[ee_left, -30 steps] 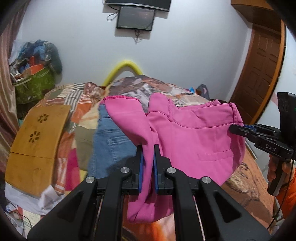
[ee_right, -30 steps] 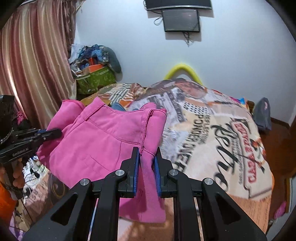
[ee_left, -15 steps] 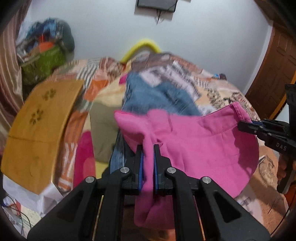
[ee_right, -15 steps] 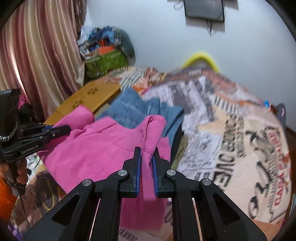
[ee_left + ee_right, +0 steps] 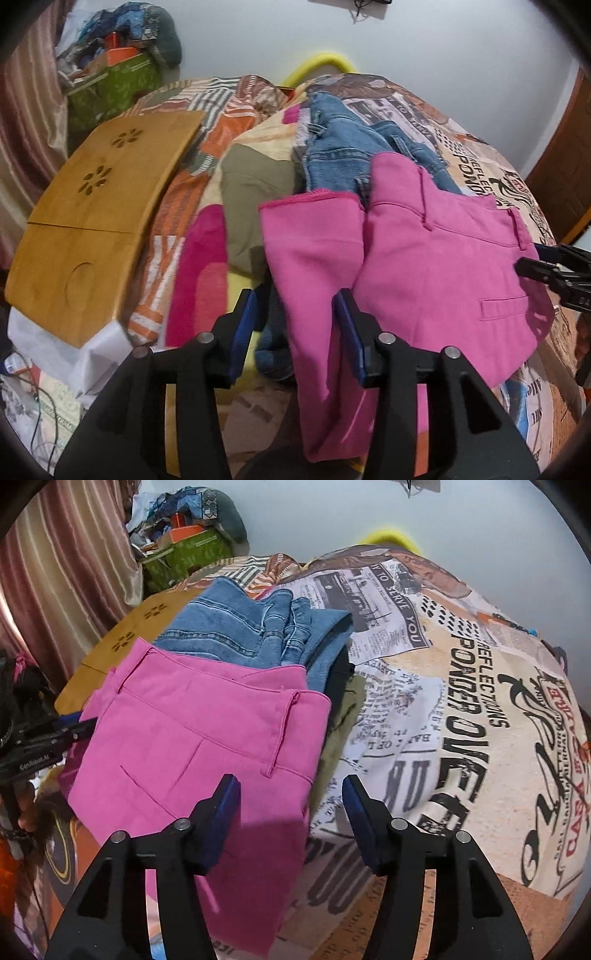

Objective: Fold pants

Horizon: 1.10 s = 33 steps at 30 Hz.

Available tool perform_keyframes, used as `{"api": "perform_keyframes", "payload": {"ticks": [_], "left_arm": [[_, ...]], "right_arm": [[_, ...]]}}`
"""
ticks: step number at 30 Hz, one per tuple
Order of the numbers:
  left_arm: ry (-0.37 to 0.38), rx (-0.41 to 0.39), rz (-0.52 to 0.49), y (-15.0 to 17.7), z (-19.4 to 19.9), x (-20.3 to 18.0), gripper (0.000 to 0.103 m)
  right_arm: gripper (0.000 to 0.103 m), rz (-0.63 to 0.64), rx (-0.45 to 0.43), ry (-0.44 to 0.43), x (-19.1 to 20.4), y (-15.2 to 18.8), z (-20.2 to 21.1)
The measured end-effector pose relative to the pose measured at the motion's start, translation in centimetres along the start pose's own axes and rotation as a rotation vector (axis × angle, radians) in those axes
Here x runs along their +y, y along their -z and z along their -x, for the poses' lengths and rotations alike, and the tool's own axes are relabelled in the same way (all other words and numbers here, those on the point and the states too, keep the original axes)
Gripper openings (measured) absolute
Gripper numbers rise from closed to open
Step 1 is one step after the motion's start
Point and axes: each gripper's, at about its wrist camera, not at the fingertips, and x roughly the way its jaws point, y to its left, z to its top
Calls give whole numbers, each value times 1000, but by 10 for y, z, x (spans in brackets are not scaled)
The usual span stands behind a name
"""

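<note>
The left tool (image 5: 295,328) stands wide, its blue pads (image 5: 243,325) parted and gripping nothing; the pink pants (image 5: 424,266) lie directly ahead of it, a folded leg panel passing between the pads without being pinched. The right tool (image 5: 290,808) is equally wide and empty, with the waistband corner of the pants just in front of and left of its gap. The pants rest folded on the bed (image 5: 461,709), partly on top of a heap of blue jeans (image 5: 251,627), their long axis running across from one tool to the other, and the near edge hanging toward both. Judging from this, the left tool sits nearer the loose leg panel, so smoothing or a further fold would likely start there.
</note>
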Motion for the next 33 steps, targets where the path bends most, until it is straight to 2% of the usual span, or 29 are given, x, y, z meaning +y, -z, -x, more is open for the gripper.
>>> {"api": "perform_keyframes", "payload": {"ticks": [6, 10, 15, 20, 24, 28, 33], "left_arm": [[-31, -71, -3, -1, 48, -7, 45], [-31, -169, -33, 3, 106, -27, 45], [16, -299, -48, 14, 189, -55, 45], [80, -438, -68, 35, 275, -83, 45], [111, -519, -93, 57, 331, -105, 45], [117, -591, -124, 84, 375, -125, 45], [124, -654, -138, 119, 410, -145, 45]], "right_arm": [[55, 14, -77, 32, 3, 2, 40], [54, 42, -169, 46, 15, 4, 83], [55, 57, -297, 33, 35, 13, 151], [55, 66, -428, 11, 59, 29, 219], [55, 73, -522, -15, 77, 49, 269], [55, 87, -617, -40, 94, 74, 314], [55, 100, -706, -65, 110, 104, 348]]}}
